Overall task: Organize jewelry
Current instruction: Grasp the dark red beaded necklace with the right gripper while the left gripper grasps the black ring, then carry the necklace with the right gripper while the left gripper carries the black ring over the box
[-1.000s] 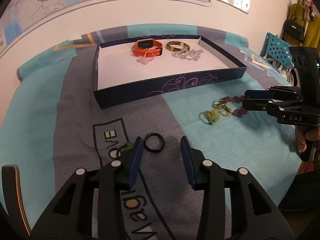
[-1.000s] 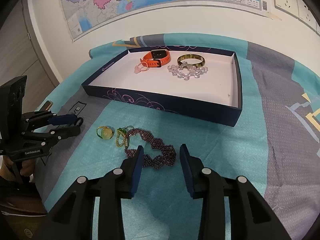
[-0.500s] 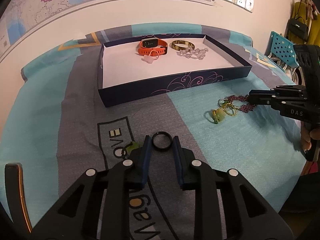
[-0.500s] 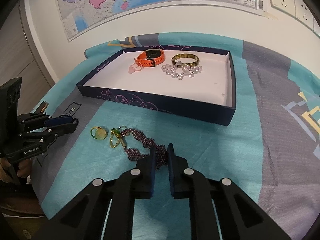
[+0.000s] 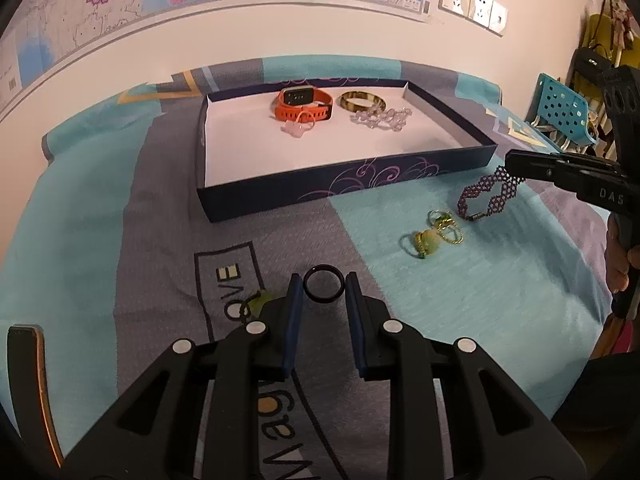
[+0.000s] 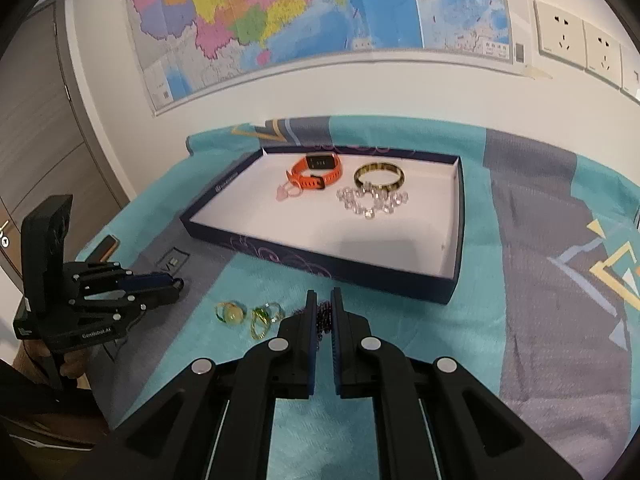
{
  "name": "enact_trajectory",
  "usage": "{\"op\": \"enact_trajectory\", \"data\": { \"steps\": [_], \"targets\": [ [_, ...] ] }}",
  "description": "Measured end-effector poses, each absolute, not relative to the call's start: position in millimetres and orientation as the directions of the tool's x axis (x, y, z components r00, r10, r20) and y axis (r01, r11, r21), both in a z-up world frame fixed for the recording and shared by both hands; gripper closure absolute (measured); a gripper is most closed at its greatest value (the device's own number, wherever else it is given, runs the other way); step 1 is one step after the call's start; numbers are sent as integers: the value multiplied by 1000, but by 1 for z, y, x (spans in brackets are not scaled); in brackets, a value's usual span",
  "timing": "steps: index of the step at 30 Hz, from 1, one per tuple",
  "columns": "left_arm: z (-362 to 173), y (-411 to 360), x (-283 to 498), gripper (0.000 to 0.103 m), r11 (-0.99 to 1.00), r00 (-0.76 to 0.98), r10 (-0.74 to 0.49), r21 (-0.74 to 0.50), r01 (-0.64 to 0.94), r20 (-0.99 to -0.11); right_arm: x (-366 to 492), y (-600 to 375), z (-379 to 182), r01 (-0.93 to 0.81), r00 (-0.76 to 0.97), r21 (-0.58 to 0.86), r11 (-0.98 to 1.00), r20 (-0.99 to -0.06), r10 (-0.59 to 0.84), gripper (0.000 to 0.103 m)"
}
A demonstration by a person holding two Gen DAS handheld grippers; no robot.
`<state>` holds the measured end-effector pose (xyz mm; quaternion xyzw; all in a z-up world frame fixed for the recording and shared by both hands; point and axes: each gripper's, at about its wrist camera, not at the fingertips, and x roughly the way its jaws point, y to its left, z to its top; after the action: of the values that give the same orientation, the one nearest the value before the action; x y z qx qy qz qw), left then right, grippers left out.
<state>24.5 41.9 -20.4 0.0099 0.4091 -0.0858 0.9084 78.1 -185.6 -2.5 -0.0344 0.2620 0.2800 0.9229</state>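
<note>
Both tongs clamp jewelry in front of the tray.
Left tongs (image 5: 323, 285) pinch the black ring (image 5: 323, 287), lying flat on the tabletop (image 5: 120, 216); right tongs (image 6: 324, 308) hold the purple beaded bracelet (image 5: 486, 194) lifted, dangling lengthwise toward the navy tray (image 6: 460, 216).

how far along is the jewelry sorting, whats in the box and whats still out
Done: the orange watch, gold bangle, clear bead bracelet and a small pink piece lie in the box. In hand: the right gripper pinches the purple beaded bracelet, lifted off the cloth; the left gripper clamps the black ring. Left: the green stone ring and gold rings on the cloth.
</note>
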Motion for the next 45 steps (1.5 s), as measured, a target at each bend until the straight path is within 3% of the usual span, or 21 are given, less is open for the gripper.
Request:
{"op": "enact_trajectory", "data": {
  "steps": [45],
  "targets": [
    [18,27,50,81,972,712,-203,-51,229,-672,84,-176,49,-559,752,13,829,-412,514,98]
  ]
}}
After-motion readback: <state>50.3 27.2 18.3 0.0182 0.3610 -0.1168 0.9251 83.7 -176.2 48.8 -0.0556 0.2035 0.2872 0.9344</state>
